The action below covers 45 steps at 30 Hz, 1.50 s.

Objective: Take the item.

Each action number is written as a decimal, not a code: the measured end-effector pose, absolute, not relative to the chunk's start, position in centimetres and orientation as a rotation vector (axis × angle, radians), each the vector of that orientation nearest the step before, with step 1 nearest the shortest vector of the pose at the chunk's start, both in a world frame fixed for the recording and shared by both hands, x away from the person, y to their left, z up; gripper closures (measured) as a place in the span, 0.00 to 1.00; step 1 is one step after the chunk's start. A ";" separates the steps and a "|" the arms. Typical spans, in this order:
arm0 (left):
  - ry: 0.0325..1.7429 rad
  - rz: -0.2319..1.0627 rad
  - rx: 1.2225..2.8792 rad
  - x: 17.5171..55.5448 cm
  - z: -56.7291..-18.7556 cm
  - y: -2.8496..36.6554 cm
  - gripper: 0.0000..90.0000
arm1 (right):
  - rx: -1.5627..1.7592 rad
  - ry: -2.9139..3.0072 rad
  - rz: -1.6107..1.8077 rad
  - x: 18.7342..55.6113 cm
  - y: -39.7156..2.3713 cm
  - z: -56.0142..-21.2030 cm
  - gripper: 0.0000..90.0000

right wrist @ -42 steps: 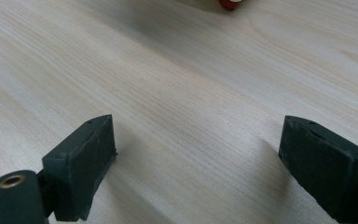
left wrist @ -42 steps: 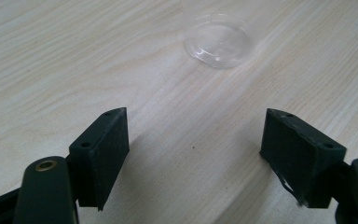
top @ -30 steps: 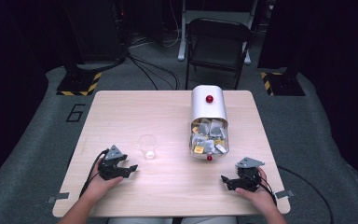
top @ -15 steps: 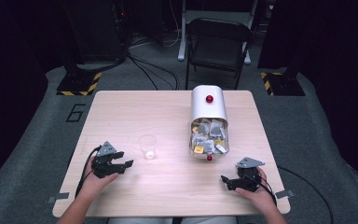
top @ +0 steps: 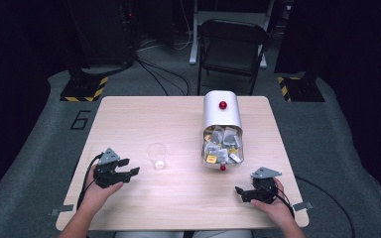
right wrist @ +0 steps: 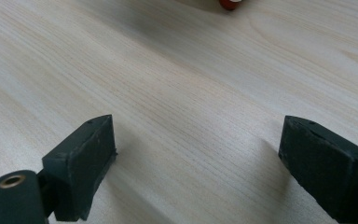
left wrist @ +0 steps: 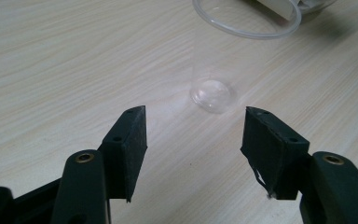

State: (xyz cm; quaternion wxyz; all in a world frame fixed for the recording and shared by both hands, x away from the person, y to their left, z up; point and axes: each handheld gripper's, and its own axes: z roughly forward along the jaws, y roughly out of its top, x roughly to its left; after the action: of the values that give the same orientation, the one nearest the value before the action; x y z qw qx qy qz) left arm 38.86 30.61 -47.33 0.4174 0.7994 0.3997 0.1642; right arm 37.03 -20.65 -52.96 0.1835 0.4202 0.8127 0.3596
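Left gripper has lifted off the counter and turned toward the clear plastic cup since a second ago. Its fingers have just been closing in a bit but stand apart, nothing between them. The cup stands upright, just ahead of the fingers in the left gripper view, left of the tipped white tin of tea bags. Looks like the approach to grab the cup; grasp not yet made. Right gripper sits unmoved near the counter's front right, fingers wide apart, empty.
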 end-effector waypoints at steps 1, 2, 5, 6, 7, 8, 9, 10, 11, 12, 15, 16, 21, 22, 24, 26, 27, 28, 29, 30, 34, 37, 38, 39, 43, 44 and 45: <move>1.003 0.412 2.006 38.9 -47.3 30.6 0.45 | 1.185 2.292 1.014 37.0 -20.7 -53.0 0.11; 1.004 0.412 2.001 38.9 -47.1 30.6 0.45 | 1.182 2.295 1.013 37.0 -20.7 -52.9 0.11; 1.005 0.408 1.992 38.8 -46.7 30.5 0.47 | 1.181 2.295 1.013 37.0 -20.7 -53.0 0.11; 1.005 0.408 1.992 38.8 -46.7 30.5 0.47 | 1.185 2.293 1.014 37.0 -20.7 -53.0 0.11; 1.009 0.409 1.986 38.8 -46.6 30.5 0.47 | 1.185 2.293 1.014 37.0 -20.7 -53.0 0.11; 1.010 0.412 1.986 38.7 -46.5 30.5 0.48 | 1.181 2.295 1.013 37.0 -20.7 -53.0 0.11; 1.012 0.407 1.991 38.6 -46.4 30.5 0.48 | 1.181 2.295 1.013 37.0 -20.7 -52.9 0.11; 1.013 0.408 1.995 38.6 -46.3 30.5 0.49 | 1.181 2.295 1.013 37.0 -20.7 -53.0 0.11; 1.015 0.403 1.995 38.6 -46.3 30.4 0.49 | 1.183 2.294 1.013 37.0 -20.7 -53.0 0.11; 1.016 0.407 1.996 38.7 -46.2 30.3 0.50 | 1.181 2.295 1.013 37.0 -20.7 -52.9 0.11; 1.005 0.408 2.000 38.8 -45.6 30.2 0.52 | 1.181 2.295 1.013 37.0 -20.7 -53.0 0.11; 1.005 0.411 1.991 38.8 -45.4 30.1 0.52 | 1.181 2.300 1.009 37.0 -20.7 -52.9 0.11; 0.996 0.408 1.992 39.0 -44.6 29.6 0.54 | 1.181 2.295 1.013 37.0 -20.7 -53.0 0.11; 0.990 0.405 1.997 39.1 -44.5 29.4 0.54 | 1.183 2.294 1.014 37.0 -20.7 -53.0 0.11; 0.986 0.400 2.005 39.2 -44.3 29.2 0.54 | 1.180 2.296 1.013 37.0 -20.7 -53.0 0.11; 0.979 0.396 2.008 39.4 -44.0 28.7 0.55 | 1.180 2.296 1.012 37.0 -20.7 -52.9 0.11; 0.979 0.396 2.008 39.4 -44.0 28.7 0.55 | 1.180 2.296 1.012 37.0 -20.7 -52.9 0.11; 0.973 0.397 2.011 39.5 -43.9 28.5 0.55 | 1.184 2.296 1.011 37.0 -20.7 -52.9 0.11; 0.968 0.385 2.012 39.5 -43.7 28.2 0.56 | 1.180 2.299 1.010 37.0 -20.7 -52.9 0.11; 0.968 0.385 2.012 39.5 -43.7 28.2 0.56 | 1.180 2.299 1.010 37.0 -20.7 -52.9 0.11; 0.952 0.381 2.021 39.5 -43.2 27.4 0.56 | 1.181 2.295 1.013 37.0 -20.7 -53.0 0.11; 0.941 0.380 2.028 39.5 -42.9 26.9 0.56 | 1.181 2.295 1.013 37.0 -20.7 -52.9 0.11; 0.930 0.380 2.041 39.6 -42.7 26.8 0.56 | 1.184 2.294 1.017 37.0 -20.7 -53.0 0.11; 0.925 0.382 2.044 39.6 -42.6 26.6 0.56 | 1.180 2.301 1.009 37.0 -20.7 -52.9 0.11; 0.914 0.369 2.048 39.9 -42.1 26.0 0.56 | 1.182 2.300 1.009 37.0 -20.7 -52.9 0.11; 0.914 0.369 2.048 39.9 -42.1 26.0 0.56 | 1.182 2.300 1.009 37.0 -20.7 -52.9 0.11; 0.913 0.369 2.047 39.9 -42.0 25.9 0.56 | 1.182 2.297 1.011 37.0 -20.7 -52.9 0.11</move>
State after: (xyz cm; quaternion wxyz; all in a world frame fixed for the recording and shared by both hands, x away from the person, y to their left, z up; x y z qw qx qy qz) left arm 39.90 25.86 -41.99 0.4214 0.8172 0.3645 0.1473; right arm 37.03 -20.69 -52.94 0.1827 0.4188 0.8142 0.3582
